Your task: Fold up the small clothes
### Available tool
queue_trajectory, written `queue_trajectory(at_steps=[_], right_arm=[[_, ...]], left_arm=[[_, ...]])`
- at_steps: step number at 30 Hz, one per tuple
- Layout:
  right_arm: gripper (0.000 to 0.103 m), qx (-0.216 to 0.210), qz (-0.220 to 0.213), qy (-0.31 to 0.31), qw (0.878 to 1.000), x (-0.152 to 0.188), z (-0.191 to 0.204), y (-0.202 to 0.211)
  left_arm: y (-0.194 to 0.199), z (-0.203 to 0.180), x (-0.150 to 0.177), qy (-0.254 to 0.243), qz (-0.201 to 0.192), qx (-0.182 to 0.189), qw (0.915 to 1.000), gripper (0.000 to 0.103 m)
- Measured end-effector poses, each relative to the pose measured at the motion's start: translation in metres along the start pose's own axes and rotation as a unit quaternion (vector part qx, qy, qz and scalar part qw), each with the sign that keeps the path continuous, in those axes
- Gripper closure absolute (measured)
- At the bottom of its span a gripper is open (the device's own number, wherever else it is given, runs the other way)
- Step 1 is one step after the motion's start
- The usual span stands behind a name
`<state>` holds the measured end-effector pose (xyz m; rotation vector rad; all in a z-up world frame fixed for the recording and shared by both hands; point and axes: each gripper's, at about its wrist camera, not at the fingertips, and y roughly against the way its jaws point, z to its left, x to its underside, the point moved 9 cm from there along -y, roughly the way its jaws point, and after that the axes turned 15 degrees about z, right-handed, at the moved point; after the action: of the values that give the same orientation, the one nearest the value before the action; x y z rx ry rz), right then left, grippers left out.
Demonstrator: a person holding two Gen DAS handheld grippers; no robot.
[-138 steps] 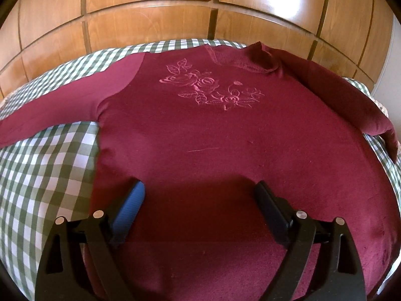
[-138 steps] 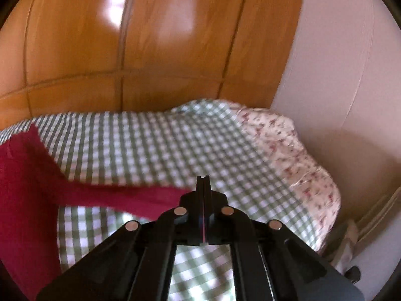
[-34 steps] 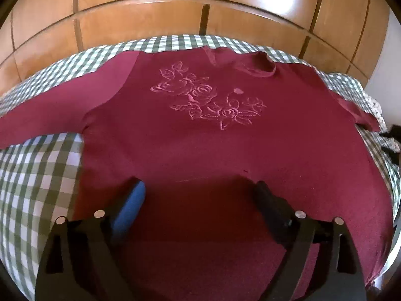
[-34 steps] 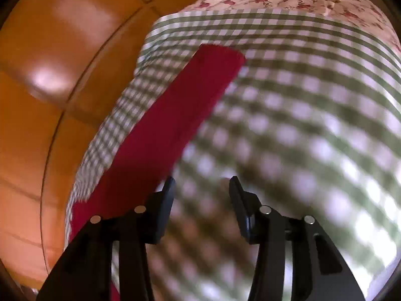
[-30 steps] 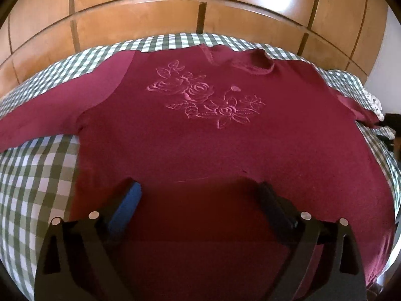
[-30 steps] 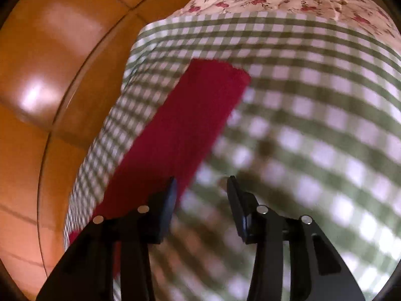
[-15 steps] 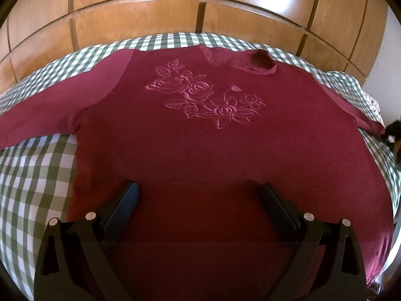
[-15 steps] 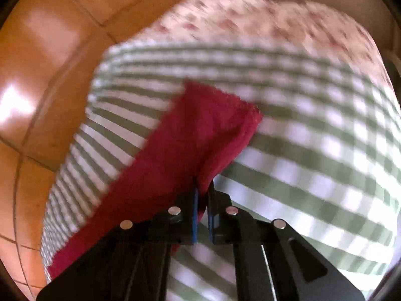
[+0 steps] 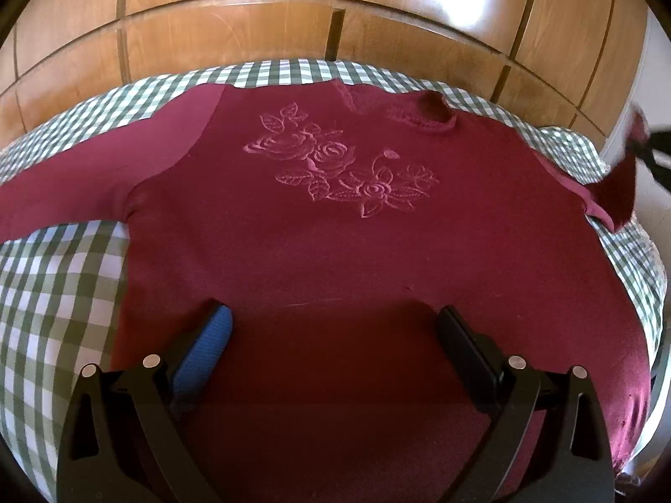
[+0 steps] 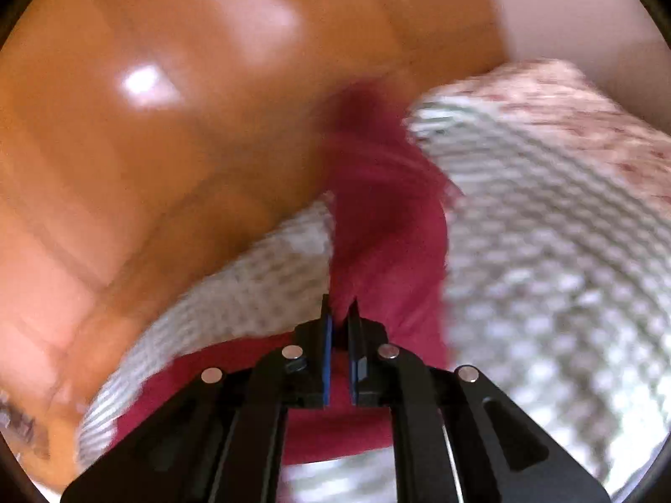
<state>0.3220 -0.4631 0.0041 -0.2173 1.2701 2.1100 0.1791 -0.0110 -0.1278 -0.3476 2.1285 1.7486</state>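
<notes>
1. Your maroon sweater [image 9: 335,260] lies face up and spread flat on the checked bed cover [image 9: 54,276]; no fold is finished yet, as far as I can judge.
2. Your right claw [image 10: 340,314] is clamped on the right sleeve [image 10: 386,226] and lifts it off the cover.
3. Your left claw [image 9: 335,327] hovers over the hem, jaws wide apart.
4. A second ago that sleeve lay flat and your right claw was still apart.

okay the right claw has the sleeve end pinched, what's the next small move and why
Probably carry the sleeve inward across the sweater's chest. The right claw is shut on its lifted end, the body lies flat on the checked cloth, and the left claw hangs open above the hem.
</notes>
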Motion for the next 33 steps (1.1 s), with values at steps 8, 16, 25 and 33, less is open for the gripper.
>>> queue_trajectory(at_steps=[8,16,25,33], right_arm=[[0.089,-0.130,0.115,0.149,0.974,0.096,0.212,-0.075],[0.028,-0.147,0.091,0.171,0.970,0.136,0.204,-0.044],[0.017,-0.117,0.117,0.060,0.984,0.165,0.069,-0.031],[0.007,-0.146,0.107,0.006,0.983,0.136,0.054,-0.045]], left_arm=[[0.005,0.000,0.000,0.010,-0.001,0.028,0.9996,0.006],[0.024,0.018,-0.009,0.073,0.014,0.098,0.9924,0.035],[0.019,0.012,-0.076,0.084,0.007,0.106,0.9908,0.035],[-0.032,0.021,-0.123,0.166,0.067,0.161,0.9706,0.069]])
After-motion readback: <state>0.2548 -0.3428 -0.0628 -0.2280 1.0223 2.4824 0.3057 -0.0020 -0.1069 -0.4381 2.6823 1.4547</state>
